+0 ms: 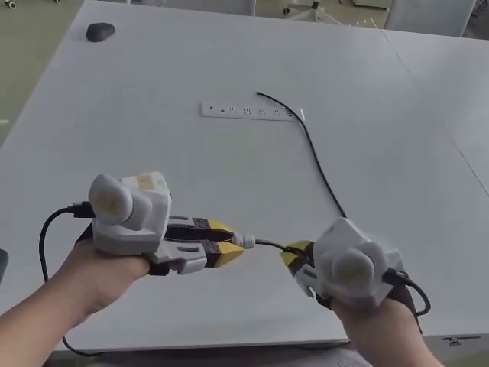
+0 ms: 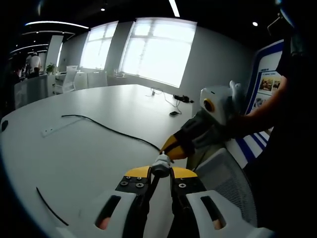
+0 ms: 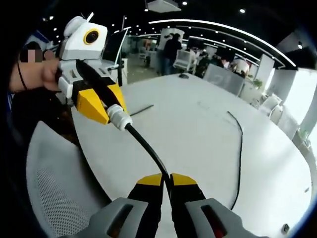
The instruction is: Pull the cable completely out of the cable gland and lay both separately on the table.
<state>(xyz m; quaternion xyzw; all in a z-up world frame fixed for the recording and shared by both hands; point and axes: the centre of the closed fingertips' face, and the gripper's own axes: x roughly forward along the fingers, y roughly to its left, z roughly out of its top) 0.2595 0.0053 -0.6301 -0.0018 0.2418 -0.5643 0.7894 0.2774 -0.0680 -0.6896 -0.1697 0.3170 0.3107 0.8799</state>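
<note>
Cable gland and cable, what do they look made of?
Cable gland: pale grey-white, matte, ridged body; probably moulded plastic, perhaps nylon. Cable: black, smooth jacket with a slight sheen, curving freely; probably PVC or rubber, can't tell which.

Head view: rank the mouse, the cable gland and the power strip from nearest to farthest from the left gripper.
1. Cable gland: clamped in the left gripper's fingers, at the near edge.
2. Power strip: farther out, toward the middle.
3. Mouse: far left corner of the table.
</note>
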